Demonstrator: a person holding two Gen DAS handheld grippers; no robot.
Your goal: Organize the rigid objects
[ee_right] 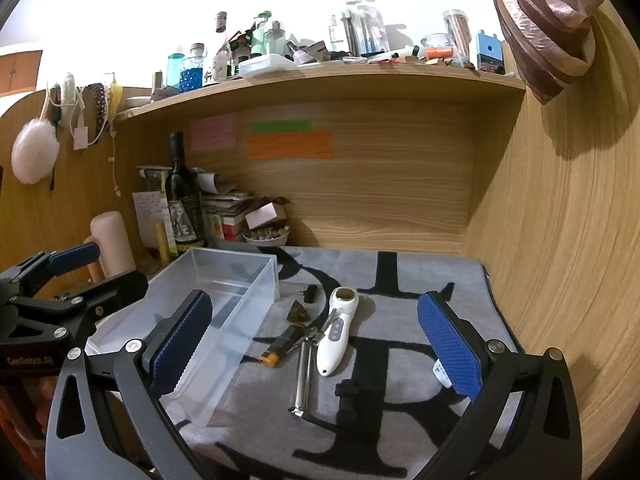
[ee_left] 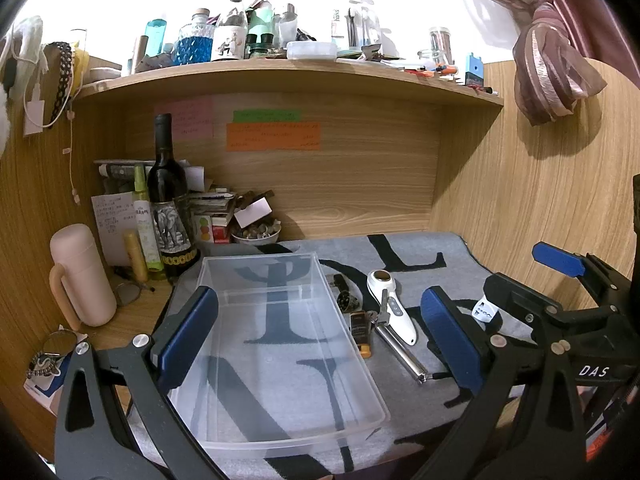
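A clear plastic box lies empty on the grey lettered mat. Right of it, close together, lie a watch, a dark lighter with an orange end, a white handheld device, keys and a long metal tool. A white plug adapter sits further right. My left gripper is open above the box's right side. My right gripper is open, short of the small items. Both hold nothing.
A wine bottle, a pink flask, stacked papers and a small bowl crowd the back left corner. A cluttered shelf hangs overhead. A wooden wall closes the right side. The right gripper's blue pad shows beside the left one.
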